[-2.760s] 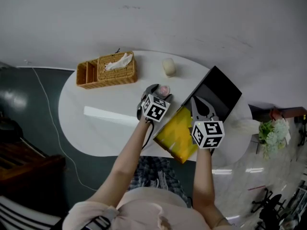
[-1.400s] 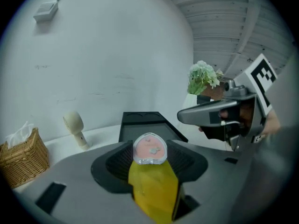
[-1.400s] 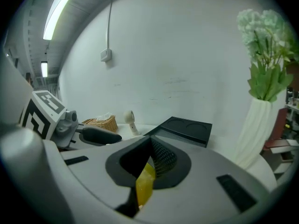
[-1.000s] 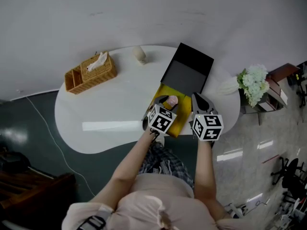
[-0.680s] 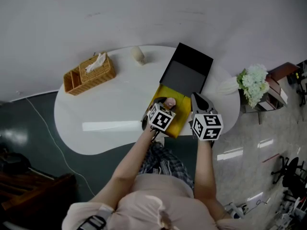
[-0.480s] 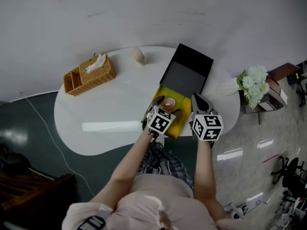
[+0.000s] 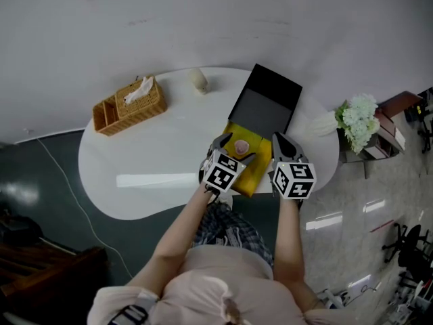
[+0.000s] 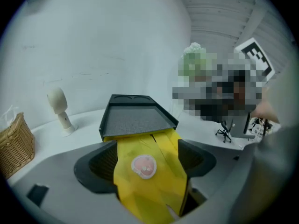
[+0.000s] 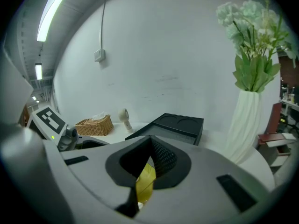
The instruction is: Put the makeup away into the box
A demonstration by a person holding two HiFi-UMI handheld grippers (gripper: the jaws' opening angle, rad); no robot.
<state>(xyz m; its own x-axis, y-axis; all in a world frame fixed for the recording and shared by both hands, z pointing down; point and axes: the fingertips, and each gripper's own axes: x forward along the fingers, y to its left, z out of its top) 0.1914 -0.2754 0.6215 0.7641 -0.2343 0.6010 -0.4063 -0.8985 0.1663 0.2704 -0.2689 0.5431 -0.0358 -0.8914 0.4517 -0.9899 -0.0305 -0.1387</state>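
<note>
Now the small round pink makeup compact point(image 8: 143, 166) lies flat on the lining of the yellow box point(image 8: 161, 192), right between the jaws of my left gripper point(image 8: 148, 154). Those jaws are opening, pads clear of it. My right gripper point(image 9: 150, 143) is clamped on the box's side wall, steadying it. I judge this the release step. Next I lift the left gripper away without nudging the compact, towards the black lid point(image 8: 135, 120) beyond.

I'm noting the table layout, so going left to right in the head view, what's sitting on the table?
From the left: wicker basket → small white object → pink makeup, lying in the yellow box → white flowers.
</note>
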